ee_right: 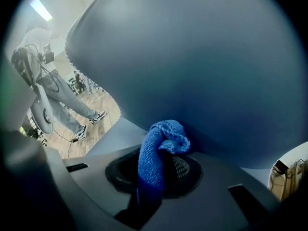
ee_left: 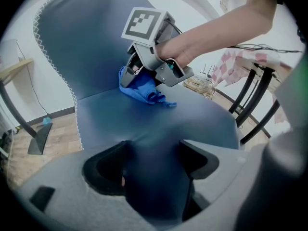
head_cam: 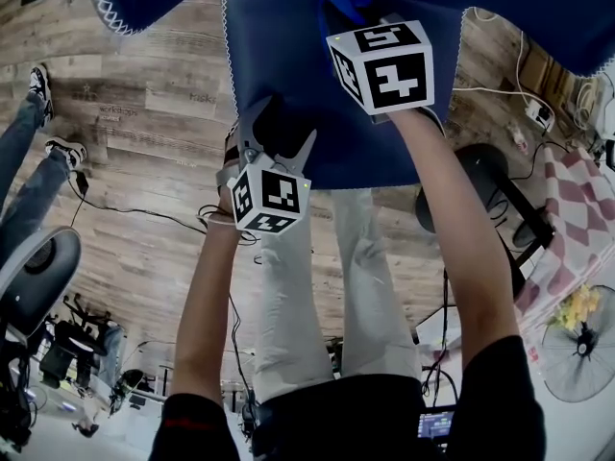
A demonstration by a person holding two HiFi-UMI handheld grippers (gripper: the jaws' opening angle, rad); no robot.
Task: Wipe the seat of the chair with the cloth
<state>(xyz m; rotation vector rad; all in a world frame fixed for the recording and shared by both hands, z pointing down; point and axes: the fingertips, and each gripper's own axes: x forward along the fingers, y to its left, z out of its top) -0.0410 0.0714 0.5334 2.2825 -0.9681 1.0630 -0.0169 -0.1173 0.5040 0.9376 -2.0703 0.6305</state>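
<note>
One dark-blue upholstered chair (head_cam: pixel 288 56) fills the top of the head view, its seat and back running together in a curved shell edged with white zigzag stitching (head_cam: pixel 224 36). In the left gripper view most of the seat surface lies bare and open between the two grippers. Around the chair spreads a wood-plank floor (head_cam: pixel 144 113), open on the left apart from a thin black cable (head_cam: pixel 144 211). On the right a black round-based stand (head_cam: pixel 476 171) and a red-and-white checked fabric (head_cam: pixel 577 200) crowd in near the seat's edge. A bystander's jean-clad legs (head_cam: pixel 24 152) stand well apart at the far left. The left gripper (head_cam: pixel 274 133) sits at the seat's front edge with its jaws clenched on that edge, and the blue upholstery fills the gap between them. The right gripper (ee_left: pixel 131 75) is deeper in, where the seat curves up into the back. Its jaws are clamped on a bright-blue knitted cloth (ee_left: pixel 144 89), which hangs bunched from them and touches the upholstery at that curve.
</note>
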